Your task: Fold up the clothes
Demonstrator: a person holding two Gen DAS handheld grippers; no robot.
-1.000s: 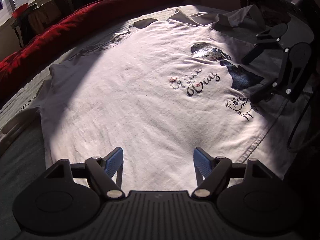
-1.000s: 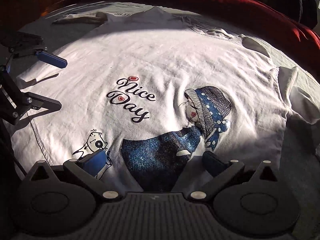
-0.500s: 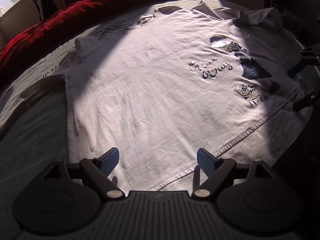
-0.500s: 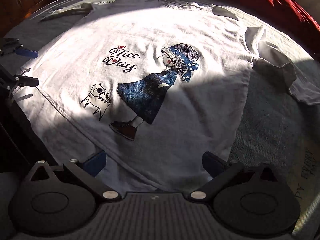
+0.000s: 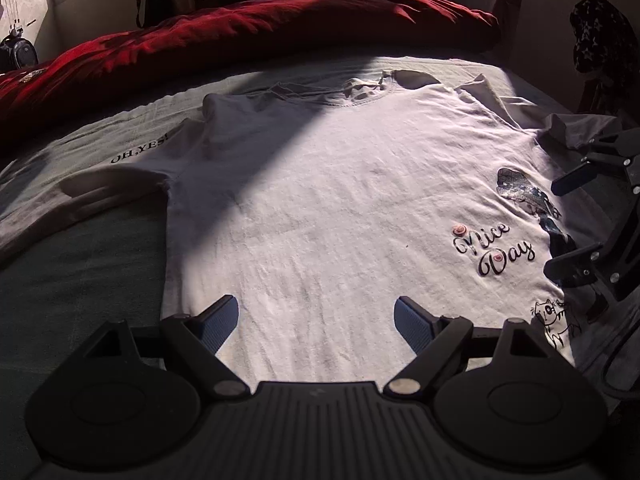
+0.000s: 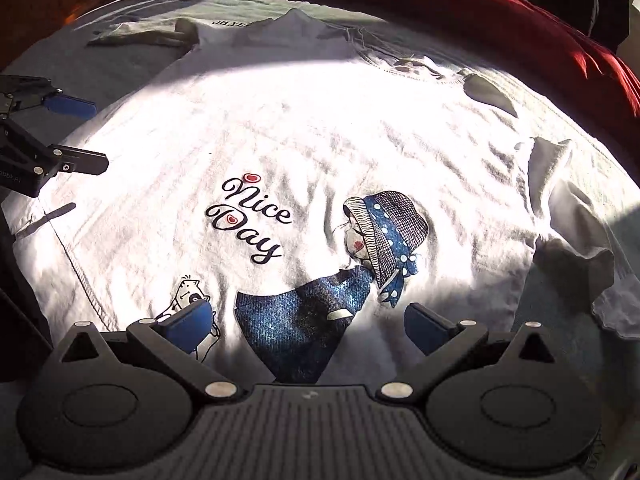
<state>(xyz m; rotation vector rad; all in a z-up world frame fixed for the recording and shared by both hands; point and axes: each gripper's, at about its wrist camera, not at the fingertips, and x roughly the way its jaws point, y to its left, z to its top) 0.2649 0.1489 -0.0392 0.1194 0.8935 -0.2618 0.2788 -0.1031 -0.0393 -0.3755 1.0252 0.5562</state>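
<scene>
White printed cotton T-shirt (image 6: 320,140) is lying flat, front up, on the bed (image 5: 80,272). Left gripper (image 5: 316,320) and right gripper (image 6: 308,326) are hovering, jaws released, empty; probably smoothing the crumpled sleeve (image 6: 560,200) first is helping.

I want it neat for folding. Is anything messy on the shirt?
Yes. One sleeve of the white T-shirt is bunched up and flipped over itself, and the collar is rumpled. The rest lies fairly flat.

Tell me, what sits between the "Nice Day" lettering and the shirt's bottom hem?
A small cartoon cat, printed on the white T-shirt; the right wrist view shows it best.
</scene>
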